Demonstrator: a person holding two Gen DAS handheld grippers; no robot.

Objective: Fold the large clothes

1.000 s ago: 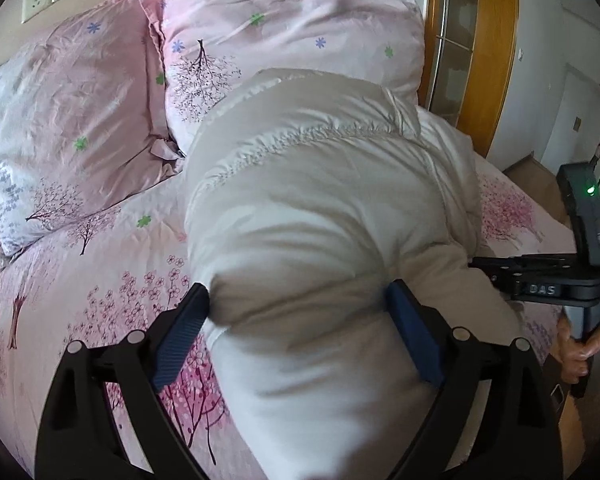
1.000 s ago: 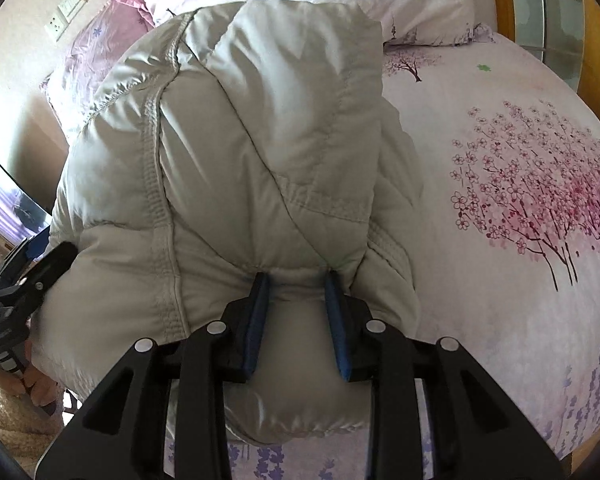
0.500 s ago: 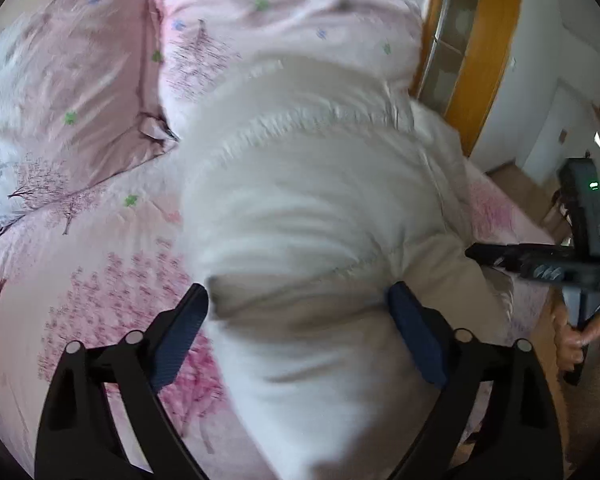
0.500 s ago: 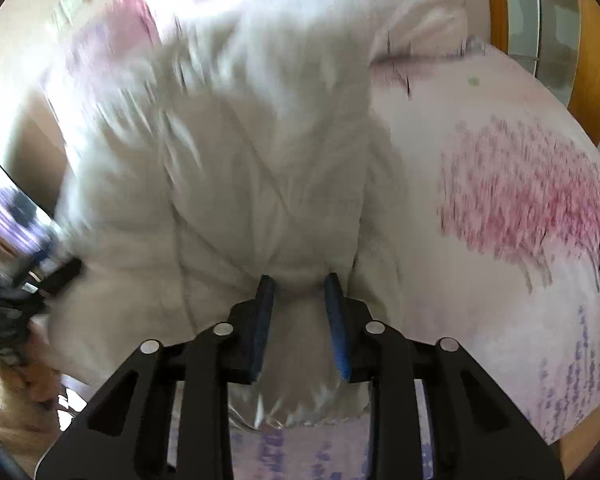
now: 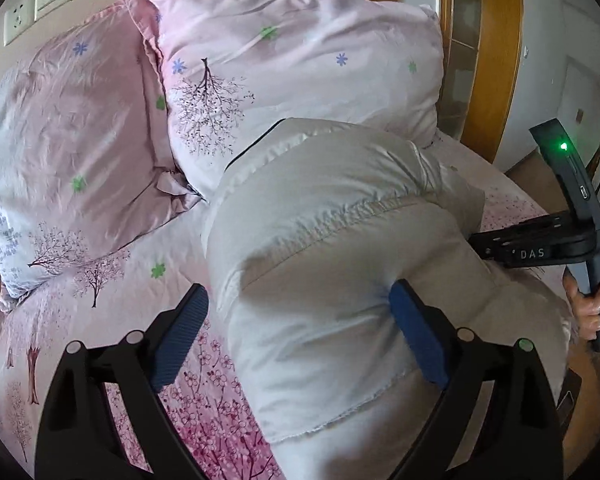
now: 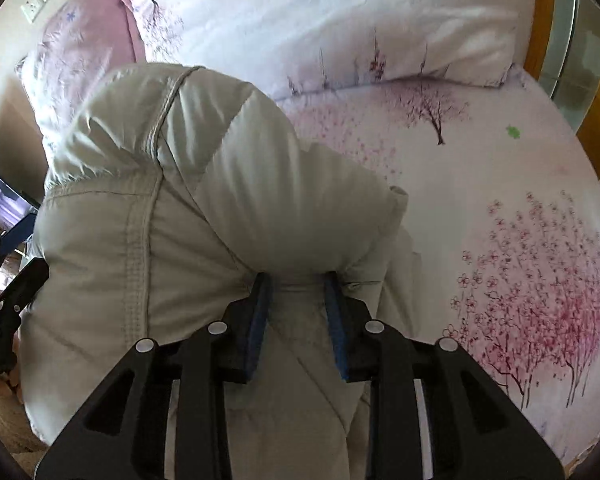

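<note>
A puffy cream down jacket (image 5: 340,260) lies bunched on the bed, its far end against a pillow. My left gripper (image 5: 300,320) stands wide around a thick fold at the jacket's near end. Its right pad dents the fabric and its left pad touches the edge. In the right wrist view the same jacket (image 6: 180,240) fills the left half. My right gripper (image 6: 298,304) is shut on a narrow fold of it, both blue pads pressed in. From the left wrist view the right gripper's body (image 5: 540,248) reaches in from the right, its fingertips buried in the jacket.
Two pink floral pillows (image 5: 300,60) (image 5: 72,140) lean at the headboard. The blossom-print sheet (image 6: 500,200) spreads out to the right of the jacket. A wooden door frame (image 5: 496,60) stands beyond the bed. A hand (image 5: 588,304) holds the right gripper's handle.
Both grippers have shifted and risen with the jacket still in them. The jacket now takes up less of each view, and more of the pillows and sheet shows beyond it.
</note>
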